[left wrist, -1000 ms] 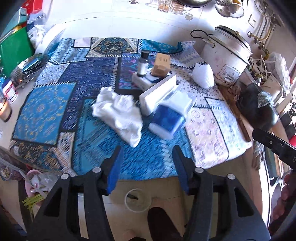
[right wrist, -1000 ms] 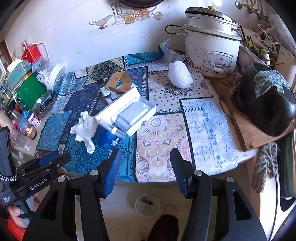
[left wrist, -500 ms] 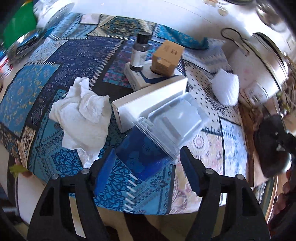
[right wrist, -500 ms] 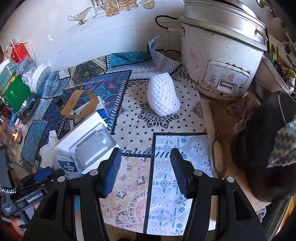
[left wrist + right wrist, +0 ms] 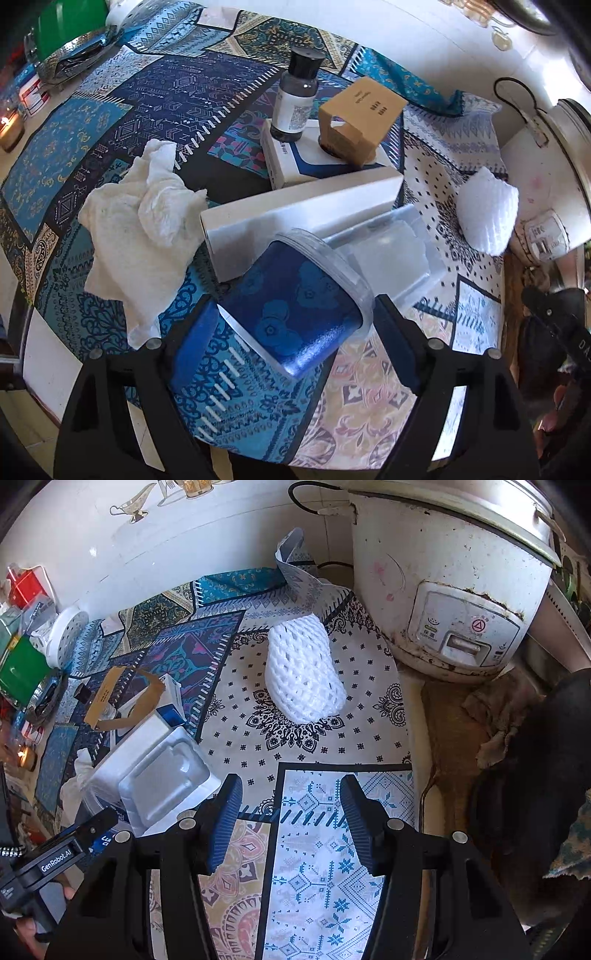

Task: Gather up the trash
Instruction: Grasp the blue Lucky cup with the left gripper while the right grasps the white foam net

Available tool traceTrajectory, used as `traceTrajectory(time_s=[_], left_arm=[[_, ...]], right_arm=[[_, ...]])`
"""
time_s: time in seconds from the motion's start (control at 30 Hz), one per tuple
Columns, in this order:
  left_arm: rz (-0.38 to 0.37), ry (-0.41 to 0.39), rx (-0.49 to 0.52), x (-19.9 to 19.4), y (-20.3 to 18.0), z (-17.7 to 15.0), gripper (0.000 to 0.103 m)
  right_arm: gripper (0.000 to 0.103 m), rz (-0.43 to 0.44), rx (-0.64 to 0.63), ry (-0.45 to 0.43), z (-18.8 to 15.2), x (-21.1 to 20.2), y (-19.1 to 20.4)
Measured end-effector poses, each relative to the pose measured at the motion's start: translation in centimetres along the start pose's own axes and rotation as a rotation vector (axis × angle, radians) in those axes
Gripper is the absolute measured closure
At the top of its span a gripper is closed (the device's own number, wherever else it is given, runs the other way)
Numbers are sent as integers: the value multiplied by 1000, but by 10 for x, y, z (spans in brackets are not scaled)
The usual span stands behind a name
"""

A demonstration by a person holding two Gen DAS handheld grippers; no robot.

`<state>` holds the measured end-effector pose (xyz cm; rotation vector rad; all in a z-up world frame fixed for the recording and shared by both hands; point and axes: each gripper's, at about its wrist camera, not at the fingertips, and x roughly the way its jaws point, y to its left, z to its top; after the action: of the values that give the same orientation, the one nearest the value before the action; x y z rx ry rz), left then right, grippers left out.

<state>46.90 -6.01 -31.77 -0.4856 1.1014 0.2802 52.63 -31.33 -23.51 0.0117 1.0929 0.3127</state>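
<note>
Two claws hung over a desk (image 5: 110,96) spread with patterned cloth. The left claw (image 5: 295,339), its jaws widening, straddled a blue tub (image 5: 295,302) lying on its side against a long white box (image 5: 295,210), pads clear of it. A crumpled tissue (image 5: 144,229) lay just beside the box. The right claw (image 5: 290,823), half open and empty, pointed at a white foam net (image 5: 301,668) near the rice cooker (image 5: 450,579).

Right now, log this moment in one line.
left fingers: opening around blue cup, not gripping | right fingers: open, empty, facing foam net | trash uncollected
</note>
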Motion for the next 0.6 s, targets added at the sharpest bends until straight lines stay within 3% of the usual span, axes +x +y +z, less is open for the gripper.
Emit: traceTrajectory(time_s=[0.17, 0.3, 0.43, 0.6], left_arm=[[65, 37, 32, 21, -7, 5, 20], [82, 54, 53, 28, -7, 5, 41], [94, 45, 60, 26, -3, 6, 49], [109, 33, 63, 23, 5, 7, 50]], right_arm=[[52, -1, -12, 1, 19, 13, -9], [52, 4, -12, -2, 39, 26, -18], [51, 34, -19, 24, 57, 46, -19], [51, 37, -38, 49, 71, 75, -12]])
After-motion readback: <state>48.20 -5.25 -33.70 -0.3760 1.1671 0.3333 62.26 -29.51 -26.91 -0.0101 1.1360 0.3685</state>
